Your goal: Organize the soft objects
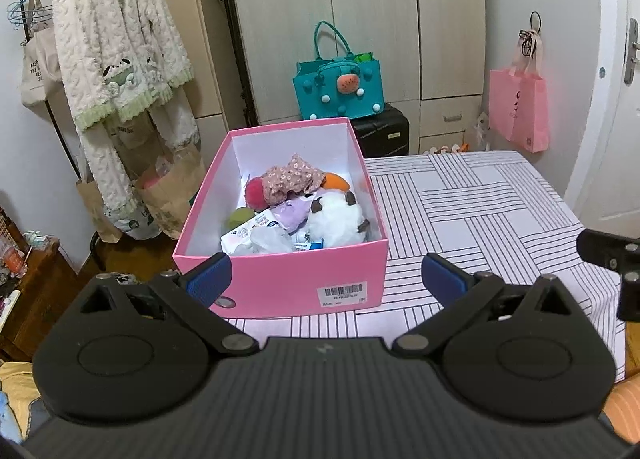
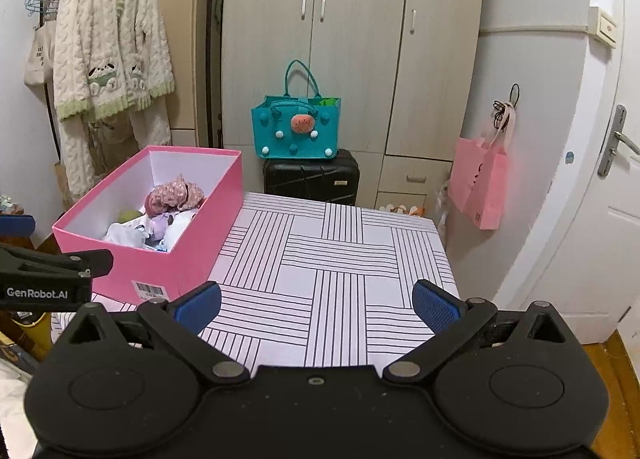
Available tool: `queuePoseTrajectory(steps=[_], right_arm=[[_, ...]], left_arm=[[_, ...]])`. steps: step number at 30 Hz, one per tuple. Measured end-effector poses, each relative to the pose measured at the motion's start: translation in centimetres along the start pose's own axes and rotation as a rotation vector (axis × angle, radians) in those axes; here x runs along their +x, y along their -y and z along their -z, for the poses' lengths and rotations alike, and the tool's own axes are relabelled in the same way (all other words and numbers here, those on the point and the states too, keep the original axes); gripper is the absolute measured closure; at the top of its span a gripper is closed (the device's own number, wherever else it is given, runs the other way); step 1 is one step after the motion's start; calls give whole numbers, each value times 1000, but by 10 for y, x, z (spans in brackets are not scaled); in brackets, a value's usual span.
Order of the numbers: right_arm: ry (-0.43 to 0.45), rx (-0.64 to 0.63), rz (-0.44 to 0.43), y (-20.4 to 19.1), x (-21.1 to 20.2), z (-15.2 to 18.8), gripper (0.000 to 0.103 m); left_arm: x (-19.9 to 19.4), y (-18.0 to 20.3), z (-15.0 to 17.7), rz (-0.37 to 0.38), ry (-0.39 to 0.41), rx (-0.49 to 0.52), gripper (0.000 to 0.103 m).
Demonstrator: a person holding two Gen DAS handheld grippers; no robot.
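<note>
Two handheld grippers hover above a table draped in a white cloth with black line-block patterning (image 2: pixel 340 255), both with their blue-padded fingers spread wide and holding nothing. The left gripper (image 1: pixel 326 279) faces the near end of a pink cardboard box (image 1: pixel 280 279) that stands on the table's left side, its fingers apart on either side of the box's near wall and clear of it as far as the view shows; the right gripper (image 2: pixel 316 303) hangs over bare cloth to the right of the box. Inside the box, on its white lining, lie the soft objects: a white plush toy with brown patches (image 1: pixel 336 219) at the near right, a floral fabric piece (image 1: pixel 292 179) toward the middle, a red plush ball (image 1: pixel 255 193) beside it, a small green ball (image 1: pixel 239 217) by the left wall, a lilac soft item (image 1: pixel 294 213), and crinkled plastic-wrapped packets (image 1: pixel 264 239) at the near end. Behind the table a teal felt tote (image 2: pixel 298 131) sits atop a black suitcase (image 2: pixel 312 177) against beige wardrobe doors (image 2: pixel 352 39). A fluffy white-and-green robe (image 1: pixel 120 59) hangs on a rack at left, a pink shopping bag (image 2: pixel 480 187) on a wall hook at right, beside a white door (image 2: pixel 608 219).
</note>
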State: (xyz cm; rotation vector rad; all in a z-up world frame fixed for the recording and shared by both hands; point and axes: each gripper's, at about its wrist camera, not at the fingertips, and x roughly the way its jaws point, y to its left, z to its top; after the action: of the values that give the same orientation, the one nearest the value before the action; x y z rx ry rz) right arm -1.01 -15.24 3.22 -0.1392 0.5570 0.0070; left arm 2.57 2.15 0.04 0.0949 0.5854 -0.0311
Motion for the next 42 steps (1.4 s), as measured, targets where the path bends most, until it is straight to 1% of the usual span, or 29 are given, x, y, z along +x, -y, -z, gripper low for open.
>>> queuePoseTrajectory(steps=[11, 15, 20, 27, 32, 42], right_arm=[[72, 8, 21, 2, -4, 8, 0], [85, 0, 46, 2, -4, 10, 0], [96, -12, 78, 2, -3, 12, 0], [97, -20, 70, 1, -3, 13, 0], [95, -21, 67, 0, -3, 14, 0], [75, -6, 71, 4, 0, 15, 0]], left_arm=[[-1, -3, 3, -11, 39, 3, 0], [-2, -6, 4, -20, 60, -14, 0], [-3, -5, 7, -45, 89, -7, 0], [-4, -3, 9, -47, 94, -1, 0], [-3, -4, 10, -39, 89, -16, 0], [0, -5, 10, -45, 80, -22, 0]])
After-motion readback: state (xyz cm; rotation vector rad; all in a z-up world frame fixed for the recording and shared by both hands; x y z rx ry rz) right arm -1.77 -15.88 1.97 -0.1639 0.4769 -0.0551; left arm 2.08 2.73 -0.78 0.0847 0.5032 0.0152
